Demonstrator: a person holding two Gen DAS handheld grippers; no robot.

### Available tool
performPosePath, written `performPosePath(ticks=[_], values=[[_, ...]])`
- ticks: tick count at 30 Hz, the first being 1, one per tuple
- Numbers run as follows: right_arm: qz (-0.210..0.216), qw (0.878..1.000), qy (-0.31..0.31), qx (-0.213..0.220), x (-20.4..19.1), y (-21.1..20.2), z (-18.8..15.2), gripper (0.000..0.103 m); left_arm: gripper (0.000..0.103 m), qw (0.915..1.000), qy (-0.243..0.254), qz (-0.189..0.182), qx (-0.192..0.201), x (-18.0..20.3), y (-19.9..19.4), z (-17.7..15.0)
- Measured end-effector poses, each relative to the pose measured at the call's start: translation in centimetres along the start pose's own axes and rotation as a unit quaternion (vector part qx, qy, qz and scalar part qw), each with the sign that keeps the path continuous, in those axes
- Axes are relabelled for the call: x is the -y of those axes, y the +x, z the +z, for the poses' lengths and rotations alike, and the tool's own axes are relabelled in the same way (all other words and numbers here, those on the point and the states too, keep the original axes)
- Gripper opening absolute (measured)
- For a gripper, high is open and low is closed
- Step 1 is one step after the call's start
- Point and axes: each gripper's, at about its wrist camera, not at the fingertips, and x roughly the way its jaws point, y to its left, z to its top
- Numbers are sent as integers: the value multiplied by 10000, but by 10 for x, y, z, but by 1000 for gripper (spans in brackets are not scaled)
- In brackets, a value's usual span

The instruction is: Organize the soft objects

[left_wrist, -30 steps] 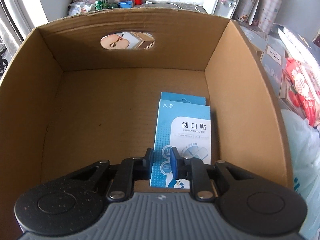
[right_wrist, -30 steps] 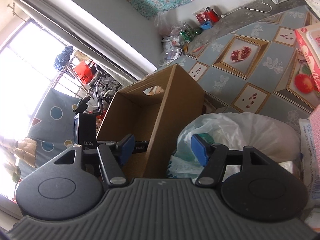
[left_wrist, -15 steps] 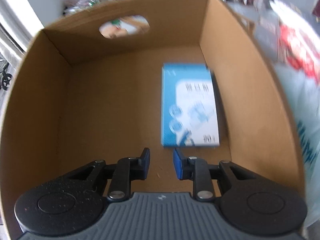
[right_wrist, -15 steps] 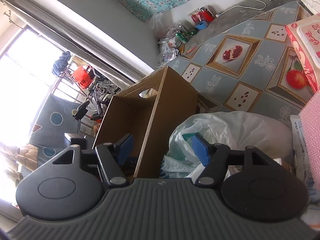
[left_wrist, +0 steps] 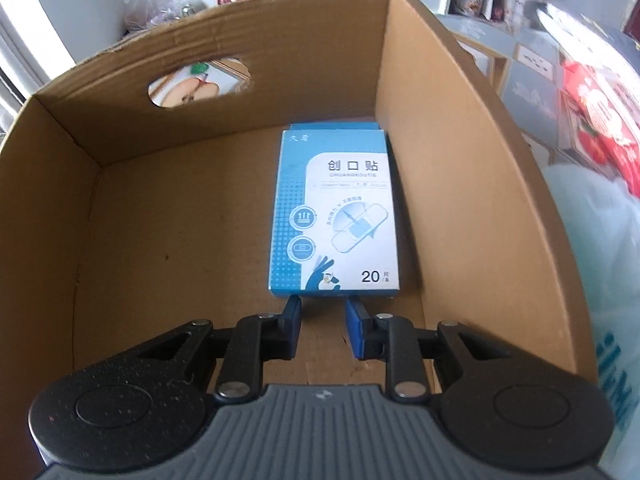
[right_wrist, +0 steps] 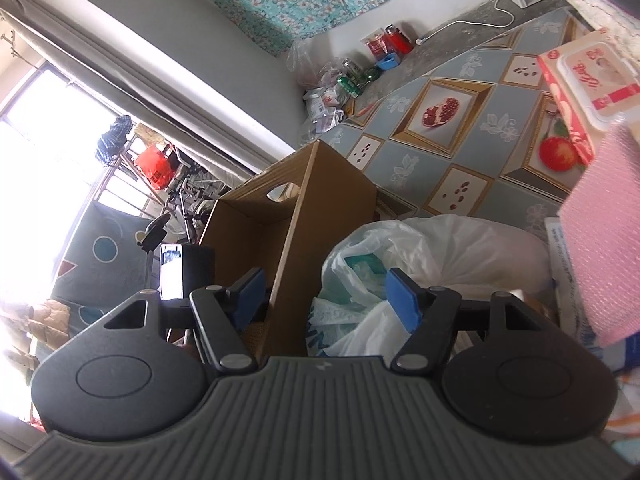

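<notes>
The plaster box (left_wrist: 334,216) was left flat against the carton (left_wrist: 472,184) wall; the left gripper (left_wrist: 323,328), narrowly parted, held nothing. The right gripper (right_wrist: 326,298), half open and empty, was aimed at the bag (right_wrist: 432,248).

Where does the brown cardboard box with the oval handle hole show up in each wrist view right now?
Left wrist: the brown cardboard box fills most of the frame, seen from above, with a blue bandage carton lying flat on its floor by the right wall.
Right wrist: the same box stands at centre-left, seen from outside, beside a white plastic bag.
Shared landmark: the oval handle hole in the box's end wall.
</notes>
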Motion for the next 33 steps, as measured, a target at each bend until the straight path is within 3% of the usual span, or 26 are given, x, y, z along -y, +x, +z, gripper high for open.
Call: performPosePath(ticks=[3,5,7,10,14,19,22,28,33], values=[[-38,10000,37,37,5,-6,-5,67,28,9999,-130,-13,40,-2,5,1],[-78,9999,54,69,7,-11,-10,67,37,9998,-155,64,80,-3,4,-2],[-117,9998,59,142,9,-18,-13,67,59,9996,-127,206,161,-5,-2,-5],[-210,9991,13,364,12,-37,-18,69,72,9990,-155,390,176,-13,-17,-11],[-390,9968,-19,693,19,-64,-26,71,77,9966,-337,685,321,-32,-48,-23],[-661,9925,-31,1024,32,-97,-38,72,82,9888,-701,812,1034,-51,-110,-51],[-775,9903,11,1151,41,-114,-46,72,87,9845,-816,524,1461,-51,-150,-67],[-972,9875,162,1229,58,-136,-60,72,92,9711,-689,-479,2235,-18,-205,-97],[-965,9865,171,1315,64,-149,-66,72,93,9644,-364,-1208,2323,33,-216,-103]])
